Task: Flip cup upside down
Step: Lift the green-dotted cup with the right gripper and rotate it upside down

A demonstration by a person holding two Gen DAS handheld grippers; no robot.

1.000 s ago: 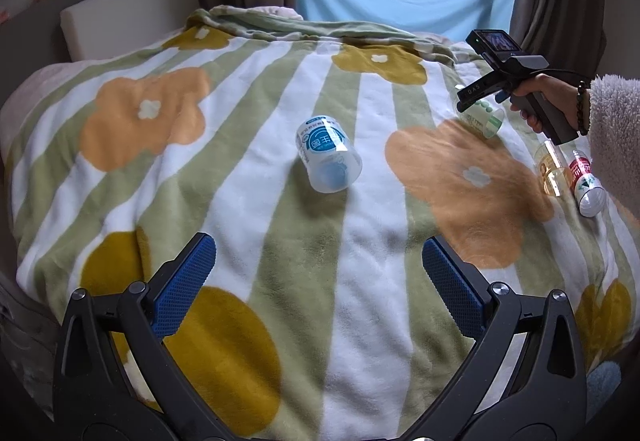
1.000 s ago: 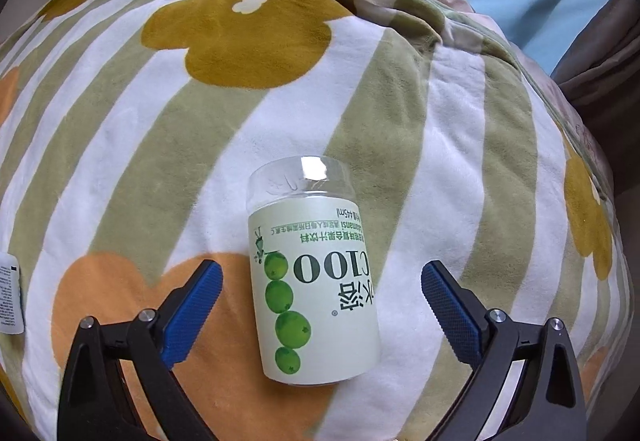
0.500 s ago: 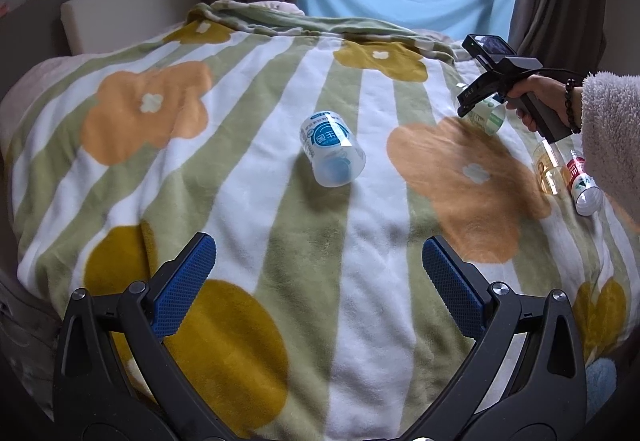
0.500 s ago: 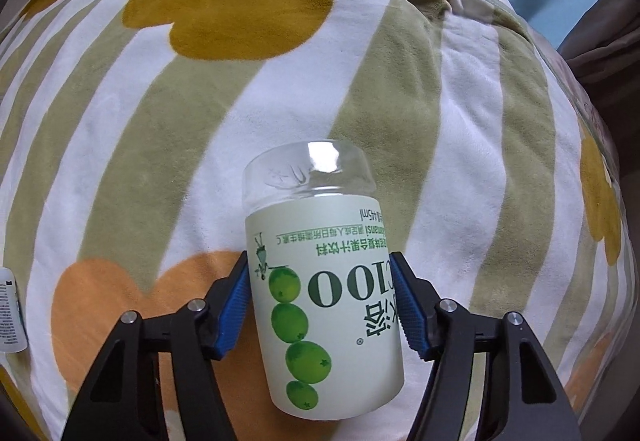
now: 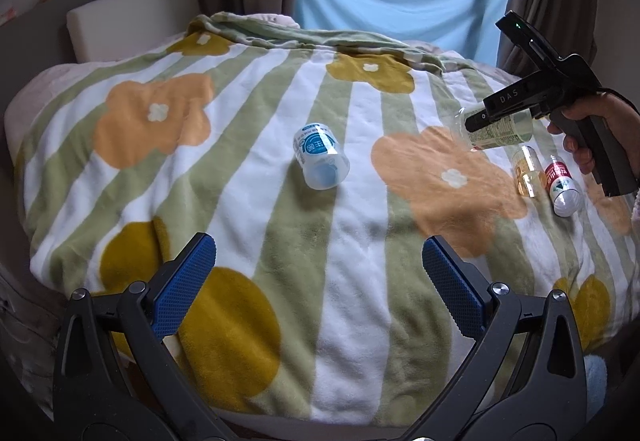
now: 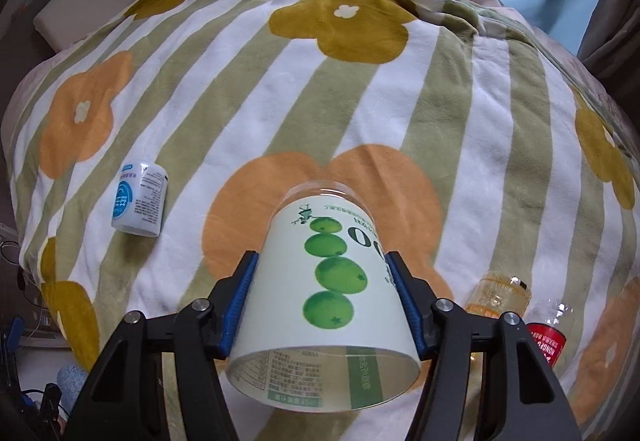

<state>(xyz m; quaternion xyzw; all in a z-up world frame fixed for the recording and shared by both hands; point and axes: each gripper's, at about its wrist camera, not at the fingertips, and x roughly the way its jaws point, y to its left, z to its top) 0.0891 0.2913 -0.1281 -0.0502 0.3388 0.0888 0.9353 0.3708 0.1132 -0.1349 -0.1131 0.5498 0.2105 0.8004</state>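
My right gripper [image 6: 322, 301] is shut on a clear cup with a pale green label and green fruit print [image 6: 326, 281]. The cup is lifted off the blanket, tilted, with its open end toward the camera. In the left wrist view the same cup [image 5: 498, 129] hangs in the right gripper [image 5: 476, 121] above the blanket at the right. My left gripper [image 5: 320, 281] is open and empty near the bed's front edge. A second cup with a blue label [image 5: 320, 155] lies on its side mid-blanket; it also shows in the right wrist view [image 6: 139, 199].
A striped flower-print blanket [image 5: 248, 161] covers the bed. A yellow-tinted bottle piece [image 5: 526, 173] and a red-labelled one [image 5: 562, 189] lie at the right. A headboard cushion [image 5: 132, 21] and curtains stand behind.
My right gripper closed on the green-label cup, lifted it off the blanket and tilted it with its open end toward the camera. The left gripper stayed open, almost still.
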